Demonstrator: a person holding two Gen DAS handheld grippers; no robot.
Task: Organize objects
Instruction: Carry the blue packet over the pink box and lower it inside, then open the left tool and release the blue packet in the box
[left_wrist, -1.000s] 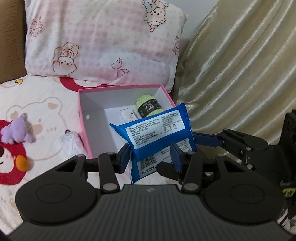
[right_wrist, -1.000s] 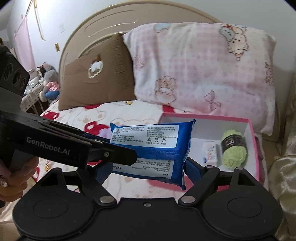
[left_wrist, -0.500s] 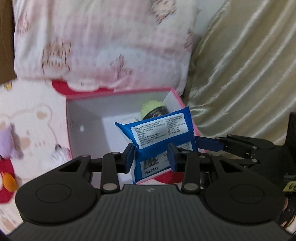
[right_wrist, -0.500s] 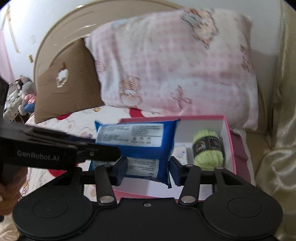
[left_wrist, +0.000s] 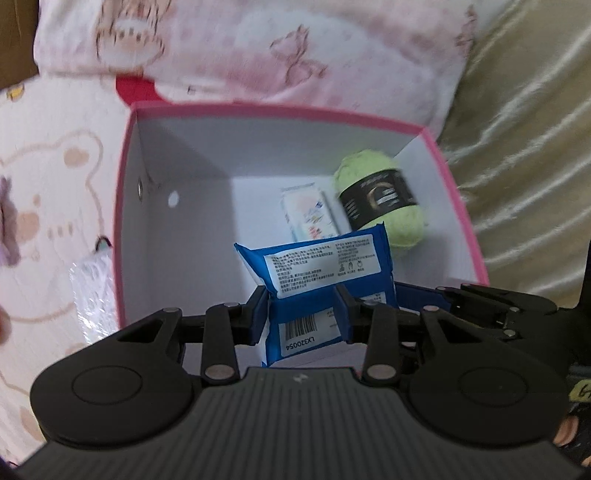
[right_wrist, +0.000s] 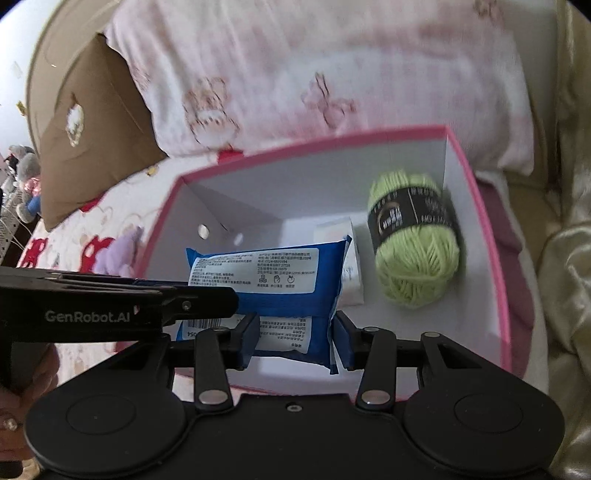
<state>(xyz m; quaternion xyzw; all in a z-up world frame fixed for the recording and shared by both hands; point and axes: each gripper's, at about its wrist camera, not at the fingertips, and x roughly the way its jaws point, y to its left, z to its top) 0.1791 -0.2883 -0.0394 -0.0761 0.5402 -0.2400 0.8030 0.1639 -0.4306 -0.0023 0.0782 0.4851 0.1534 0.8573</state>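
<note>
Both claws clamp one blue wipes pack (left_wrist: 320, 274) — left claw (left_wrist: 303, 311) and right claw (right_wrist: 295, 334) — held over the open pink box (right_wrist: 476, 206), above its floor. Risk: uneven release tips it onto the green yarn (right_wrist: 415, 247) or small white packet (left_wrist: 309, 213).

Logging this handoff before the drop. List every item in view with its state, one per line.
Left claw: shut on blue wipes pack.
Right claw: shut on the same pack.
Blue wipes pack: sealed, held over pink box.
Pink box: open.
Green yarn ball: lying inside box.
Small white packet: flat on box floor.
</note>
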